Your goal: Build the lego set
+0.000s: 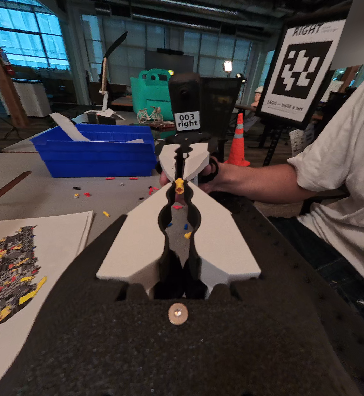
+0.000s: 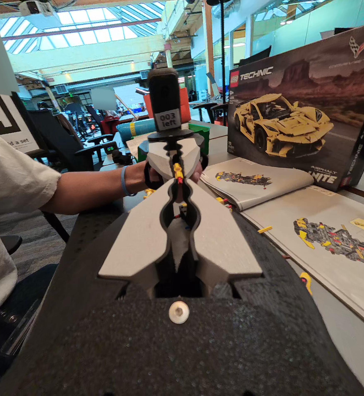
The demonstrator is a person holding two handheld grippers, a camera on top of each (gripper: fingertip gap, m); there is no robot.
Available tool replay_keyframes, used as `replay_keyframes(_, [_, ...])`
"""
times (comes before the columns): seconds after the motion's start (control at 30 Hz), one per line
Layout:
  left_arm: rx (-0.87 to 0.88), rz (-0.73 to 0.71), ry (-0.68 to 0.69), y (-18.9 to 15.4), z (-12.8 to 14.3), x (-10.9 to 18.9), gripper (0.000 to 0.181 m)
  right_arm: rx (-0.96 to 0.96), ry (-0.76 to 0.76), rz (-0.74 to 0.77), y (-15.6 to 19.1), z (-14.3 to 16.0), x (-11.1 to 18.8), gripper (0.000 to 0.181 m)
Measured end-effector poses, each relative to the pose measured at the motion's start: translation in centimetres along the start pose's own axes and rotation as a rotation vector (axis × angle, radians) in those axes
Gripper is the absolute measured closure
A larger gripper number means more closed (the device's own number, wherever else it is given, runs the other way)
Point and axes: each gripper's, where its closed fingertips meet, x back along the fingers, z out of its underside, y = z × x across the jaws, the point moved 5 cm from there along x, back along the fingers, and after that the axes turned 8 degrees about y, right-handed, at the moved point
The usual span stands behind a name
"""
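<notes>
Both sets of jaws pinched tip to tip — left gripper (image 1: 179, 188) on the yellow connector (image 1: 179, 186), right gripper (image 2: 179, 182) on the red pin (image 2: 179, 181) — so best keeping them dead in line, pushing straight, no twisting.

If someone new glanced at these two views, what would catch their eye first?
Probably the two white grippers meeting tip to tip at centre, the left gripper and right gripper both pinching a small yellow piece with a red part. Next, the big set box showing a yellow car at back right, and the blue bin on the table.
</notes>
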Motion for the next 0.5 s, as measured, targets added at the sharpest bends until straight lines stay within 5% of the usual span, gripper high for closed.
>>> replay_keyframes(0.1, [-0.013, -0.152, 0.060, 1.9, 0.4, 0.8, 0.174, 0.006, 0.093, 0.082, -2.1, -0.4, -0.5, 0.178])
replay_keyframes(0.27, [0.123, -0.541, 0.009, 7.9, 1.3, 5.5, 0.174, -0.053, 0.181, 0.484, -11.4, -3.2, -0.1, 0.167])
replay_keyframes(0.37, [0.240, -0.591, -0.078, 9.3, 1.5, 7.0, 0.174, -0.193, 0.099, 0.685, -16.2, -1.1, 0.7, 0.164])
replay_keyframes(0.5, [0.335, -0.560, -0.110, 9.9, 2.1, 7.2, 0.174, -0.311, 0.167, 0.589, -15.7, 1.0, -0.1, 0.156])
